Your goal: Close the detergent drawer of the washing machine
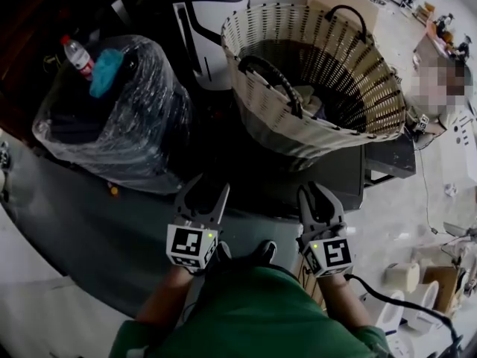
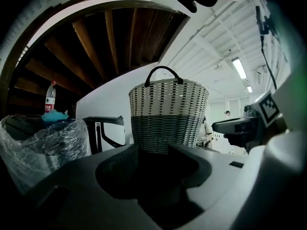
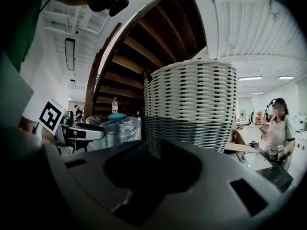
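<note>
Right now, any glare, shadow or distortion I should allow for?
Head view: deep shadow under the wicker basket, mosaic patch at right. Left gripper view: fisheye bends the staircase; ceiling lamp glares. Right gripper view: same bending, foreground dark, basket sharp.

Large open workshop-style hall, not domestic. High white ribbed ceiling point(image 3: 249, 28) with strip lights point(image 2: 238, 67); underside of wooden staircase point(image 2: 115, 42); plastic-wrapped bundle point(image 1: 112, 125); person point(image 3: 277, 128) standing at a distant bench.
</note>
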The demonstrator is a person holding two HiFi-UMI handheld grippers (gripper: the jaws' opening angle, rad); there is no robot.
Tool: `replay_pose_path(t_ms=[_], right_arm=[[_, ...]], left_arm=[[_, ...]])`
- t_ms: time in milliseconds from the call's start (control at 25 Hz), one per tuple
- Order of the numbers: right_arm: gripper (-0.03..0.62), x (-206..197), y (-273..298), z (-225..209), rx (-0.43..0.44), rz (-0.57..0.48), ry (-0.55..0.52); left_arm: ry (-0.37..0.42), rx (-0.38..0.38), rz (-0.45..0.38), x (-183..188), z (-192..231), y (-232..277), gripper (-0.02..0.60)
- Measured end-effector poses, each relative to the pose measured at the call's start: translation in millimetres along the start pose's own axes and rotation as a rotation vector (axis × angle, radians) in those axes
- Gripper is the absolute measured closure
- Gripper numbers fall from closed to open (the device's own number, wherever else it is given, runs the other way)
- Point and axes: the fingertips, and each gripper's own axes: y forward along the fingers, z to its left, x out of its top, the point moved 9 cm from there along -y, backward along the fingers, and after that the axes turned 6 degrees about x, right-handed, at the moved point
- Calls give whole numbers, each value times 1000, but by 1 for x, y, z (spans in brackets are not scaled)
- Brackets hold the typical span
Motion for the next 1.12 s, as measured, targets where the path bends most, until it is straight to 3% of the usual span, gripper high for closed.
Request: replay_pose_path(t_ms=[360,1120], right_arm=[[505,7,-8,2,5,36,-7],[510,1,-16,-19,54,-9,-32]], left_arm=[[-17,5,1,-1,-2,-3,377],[-11,44,3,-4,-23,-3,377]])
